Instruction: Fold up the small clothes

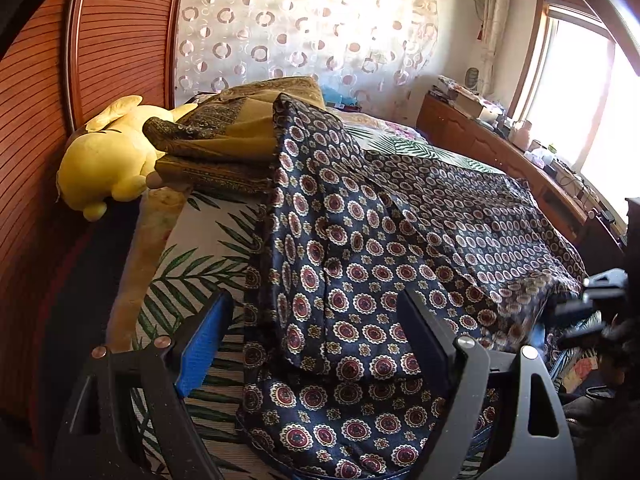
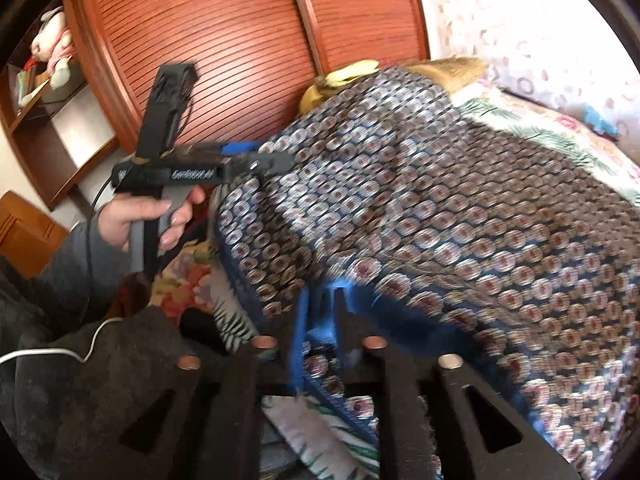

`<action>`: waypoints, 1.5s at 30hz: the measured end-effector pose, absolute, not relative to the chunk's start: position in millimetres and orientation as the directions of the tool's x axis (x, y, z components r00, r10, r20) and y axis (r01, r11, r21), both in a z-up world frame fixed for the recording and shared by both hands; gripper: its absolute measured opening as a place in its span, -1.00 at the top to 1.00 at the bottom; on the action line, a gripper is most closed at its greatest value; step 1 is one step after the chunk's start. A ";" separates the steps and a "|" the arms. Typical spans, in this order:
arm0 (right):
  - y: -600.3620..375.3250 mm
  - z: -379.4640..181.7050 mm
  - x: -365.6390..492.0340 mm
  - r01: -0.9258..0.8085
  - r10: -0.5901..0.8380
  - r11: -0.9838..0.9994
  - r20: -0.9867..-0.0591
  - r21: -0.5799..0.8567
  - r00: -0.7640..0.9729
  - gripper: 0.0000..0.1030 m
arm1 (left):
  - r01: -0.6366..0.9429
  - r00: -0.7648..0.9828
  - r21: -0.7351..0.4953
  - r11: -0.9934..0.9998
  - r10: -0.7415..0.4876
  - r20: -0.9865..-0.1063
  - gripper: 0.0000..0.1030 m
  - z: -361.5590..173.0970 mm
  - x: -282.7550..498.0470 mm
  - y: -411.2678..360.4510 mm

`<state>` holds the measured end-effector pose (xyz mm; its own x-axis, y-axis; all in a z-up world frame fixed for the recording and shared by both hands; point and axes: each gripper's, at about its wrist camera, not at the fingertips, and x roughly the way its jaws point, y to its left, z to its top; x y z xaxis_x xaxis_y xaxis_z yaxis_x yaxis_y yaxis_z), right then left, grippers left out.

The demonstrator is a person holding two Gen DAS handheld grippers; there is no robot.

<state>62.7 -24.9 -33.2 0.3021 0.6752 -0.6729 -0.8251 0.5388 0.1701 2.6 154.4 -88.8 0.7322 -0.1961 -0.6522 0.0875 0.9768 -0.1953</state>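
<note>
A navy garment with red and white medallions (image 1: 360,264) lies spread on the bed, partly doubled over. It fills the right wrist view (image 2: 440,208), blurred by motion. My left gripper (image 1: 316,320) is open, its jaws wide apart above the near part of the garment, holding nothing. It shows from the side in the right wrist view (image 2: 260,156), held in a hand at the garment's left edge. My right gripper (image 2: 322,304) is shut on the garment's near edge, cloth pinched between its blue pads (image 2: 300,340). It appears dark and blurred in the left wrist view (image 1: 592,304).
The bed has a palm-leaf sheet (image 1: 192,264). A folded olive patterned cloth (image 1: 232,136) and a yellow plush toy (image 1: 108,156) lie at its head by a red-brown slatted wardrobe (image 2: 224,40). A cluttered wooden sideboard (image 1: 500,140) runs under the window.
</note>
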 end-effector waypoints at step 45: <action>-130.2 -63.4 100.3 -0.535 0.409 0.844 -0.696 0.044 0.589 0.36 | 0.179 0.689 -0.273 0.945 -0.318 -0.651 0.92 -93.0 9.5 148.9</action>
<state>100.3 -130.2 -63.4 0.5893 0.4094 -0.6965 -0.5347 0.8439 0.0435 9.5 148.9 -93.0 0.6887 -0.3184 -0.6514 0.1793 0.9453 -0.2726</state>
